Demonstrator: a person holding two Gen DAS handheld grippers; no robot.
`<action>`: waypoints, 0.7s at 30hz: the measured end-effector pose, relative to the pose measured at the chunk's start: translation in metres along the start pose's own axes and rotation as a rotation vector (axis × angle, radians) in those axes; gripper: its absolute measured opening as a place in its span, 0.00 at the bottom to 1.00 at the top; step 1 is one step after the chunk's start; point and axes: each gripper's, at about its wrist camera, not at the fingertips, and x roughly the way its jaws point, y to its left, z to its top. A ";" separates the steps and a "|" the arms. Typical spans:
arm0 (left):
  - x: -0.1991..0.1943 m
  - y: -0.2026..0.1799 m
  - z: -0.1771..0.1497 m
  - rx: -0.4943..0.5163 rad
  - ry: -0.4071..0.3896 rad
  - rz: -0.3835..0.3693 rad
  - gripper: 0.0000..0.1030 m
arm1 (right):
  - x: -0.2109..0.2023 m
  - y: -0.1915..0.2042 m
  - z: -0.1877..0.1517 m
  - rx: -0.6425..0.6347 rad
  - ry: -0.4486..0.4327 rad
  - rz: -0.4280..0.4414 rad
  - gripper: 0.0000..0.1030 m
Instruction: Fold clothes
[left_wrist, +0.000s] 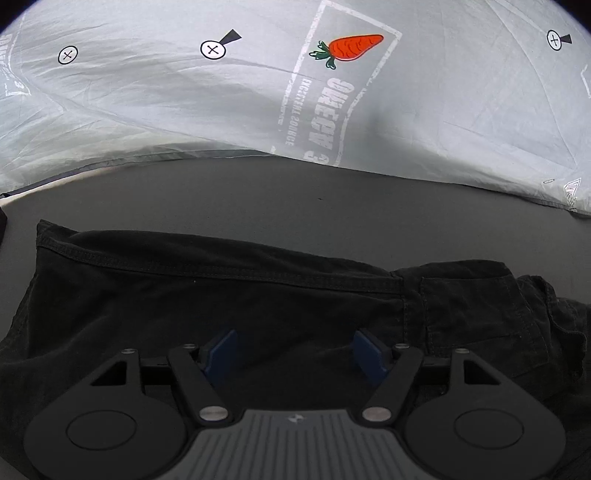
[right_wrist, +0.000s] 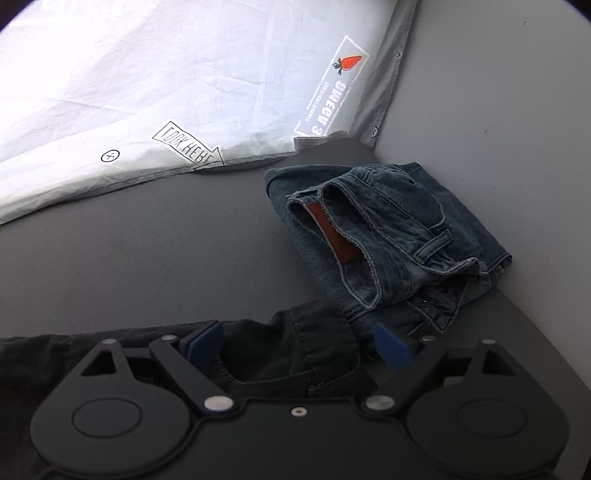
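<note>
A black pair of trousers (left_wrist: 221, 295) lies folded on the dark grey table (left_wrist: 295, 199), a hem seam running across it. My left gripper (left_wrist: 295, 350) hovers over the black cloth, its blue pads wide apart and holding nothing. In the right wrist view, my right gripper (right_wrist: 299, 345) is open above the waist end of the black trousers (right_wrist: 295, 354). A folded pair of blue jeans (right_wrist: 388, 236) with a brown leather patch lies just beyond, partly under the black cloth's edge.
A light grey sheet (left_wrist: 184, 103) printed with an orange carrot (left_wrist: 351, 48) and cross marks covers the far side of the table; it also shows in the right wrist view (right_wrist: 147, 85). The table's right edge (right_wrist: 535, 332) runs close by the jeans.
</note>
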 end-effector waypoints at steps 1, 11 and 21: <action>0.004 -0.007 -0.003 0.014 0.011 0.011 0.69 | 0.012 -0.004 -0.001 -0.005 0.025 0.024 0.86; 0.029 -0.005 -0.009 -0.070 0.038 0.138 0.83 | 0.042 0.000 0.035 0.017 -0.047 0.211 0.14; -0.004 -0.012 -0.004 -0.021 0.013 0.127 0.83 | 0.026 -0.046 0.007 0.146 -0.041 0.250 0.66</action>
